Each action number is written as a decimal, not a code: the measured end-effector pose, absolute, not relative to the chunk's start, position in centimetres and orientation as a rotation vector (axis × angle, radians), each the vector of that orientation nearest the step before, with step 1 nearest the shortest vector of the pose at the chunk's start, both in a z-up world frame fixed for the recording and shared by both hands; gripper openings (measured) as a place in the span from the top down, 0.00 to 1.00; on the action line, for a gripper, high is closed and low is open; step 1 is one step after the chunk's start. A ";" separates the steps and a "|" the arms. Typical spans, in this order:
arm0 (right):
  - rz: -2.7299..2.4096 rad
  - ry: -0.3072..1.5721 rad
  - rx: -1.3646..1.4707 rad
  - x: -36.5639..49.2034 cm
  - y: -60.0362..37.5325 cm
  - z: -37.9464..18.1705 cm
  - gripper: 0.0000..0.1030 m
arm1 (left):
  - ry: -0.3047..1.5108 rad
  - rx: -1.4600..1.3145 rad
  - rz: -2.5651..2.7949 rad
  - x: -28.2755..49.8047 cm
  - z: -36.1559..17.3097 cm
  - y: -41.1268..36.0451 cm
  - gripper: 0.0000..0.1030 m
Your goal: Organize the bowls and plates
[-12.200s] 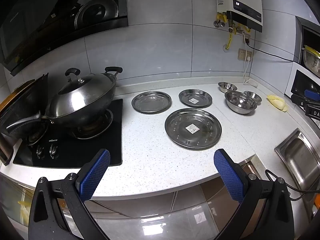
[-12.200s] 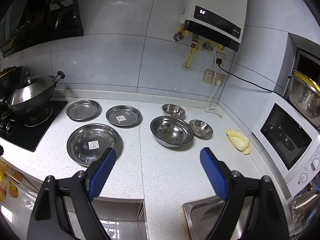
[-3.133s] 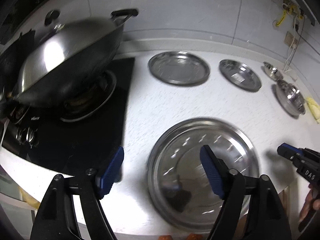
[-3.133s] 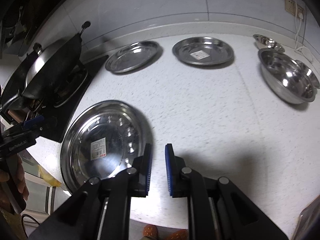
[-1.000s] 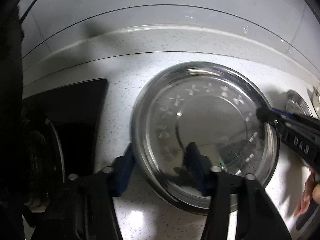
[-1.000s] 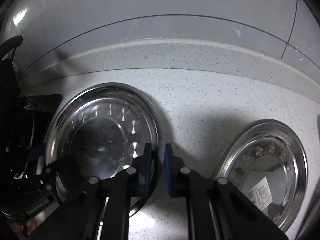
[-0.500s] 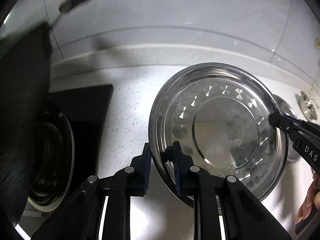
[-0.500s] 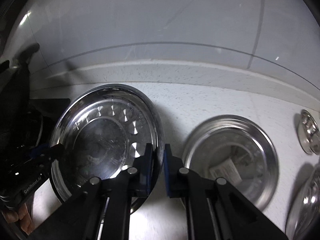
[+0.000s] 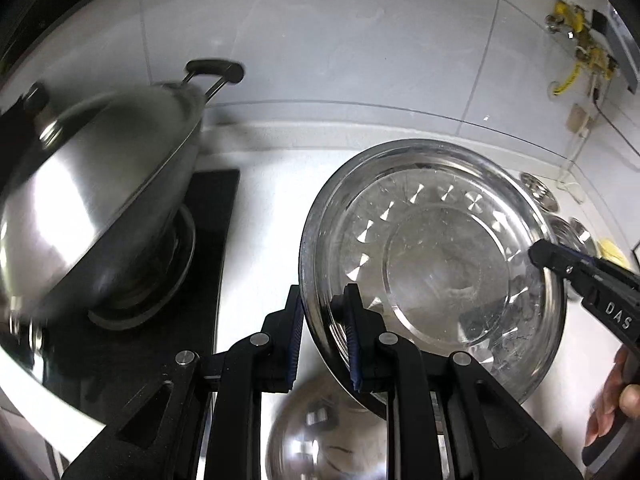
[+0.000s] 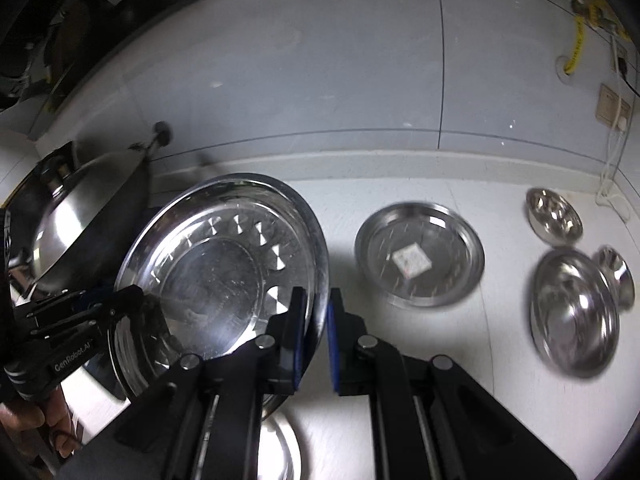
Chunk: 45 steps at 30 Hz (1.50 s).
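Note:
A round steel plate with a pressed pattern [image 9: 432,264] is held off the counter by both grippers. My left gripper [image 9: 322,340] is shut on its left rim. My right gripper [image 10: 316,332] is shut on its right rim [image 10: 320,276]. The plate also shows in the right wrist view [image 10: 216,280]. Below it lies a larger steel plate [image 9: 320,436], partly hidden. A smaller stickered plate [image 10: 420,254] lies on the counter to the right. A big bowl [image 10: 572,312] and two small bowls [image 10: 554,216] [image 10: 618,276] stand further right.
A lidded steel wok [image 9: 100,200] sits on the black hob [image 9: 216,240] just left of the held plate. The tiled wall [image 10: 360,80] runs behind the white counter [image 10: 440,352]. A socket with a white cable [image 10: 612,120] is at the back right.
The held plate has risen from the counter and come toward the near edge, over the larger plate. Both grippers stay shut on its rims. More of the wok and bowls has come into view.

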State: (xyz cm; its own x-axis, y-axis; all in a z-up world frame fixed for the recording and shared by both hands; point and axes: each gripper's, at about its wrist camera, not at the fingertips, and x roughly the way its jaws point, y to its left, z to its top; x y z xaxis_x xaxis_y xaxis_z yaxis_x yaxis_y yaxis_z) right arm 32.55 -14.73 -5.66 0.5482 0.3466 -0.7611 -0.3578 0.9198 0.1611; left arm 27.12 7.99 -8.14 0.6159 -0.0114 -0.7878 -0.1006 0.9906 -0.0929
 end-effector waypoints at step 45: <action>0.495 1.230 -0.176 24.3 -13.8 -15.4 0.85 | 1.181 -0.002 0.030 18.6 -15.8 6.9 0.84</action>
State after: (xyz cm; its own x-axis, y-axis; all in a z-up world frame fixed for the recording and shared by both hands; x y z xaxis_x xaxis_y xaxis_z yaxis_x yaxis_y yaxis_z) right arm 24.34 -13.77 -15.43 0.2446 0.2672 -0.9321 -0.4533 0.8813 0.1337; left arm 18.59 6.87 -15.80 0.3793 0.0224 -0.9250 -0.0250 0.9996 0.0140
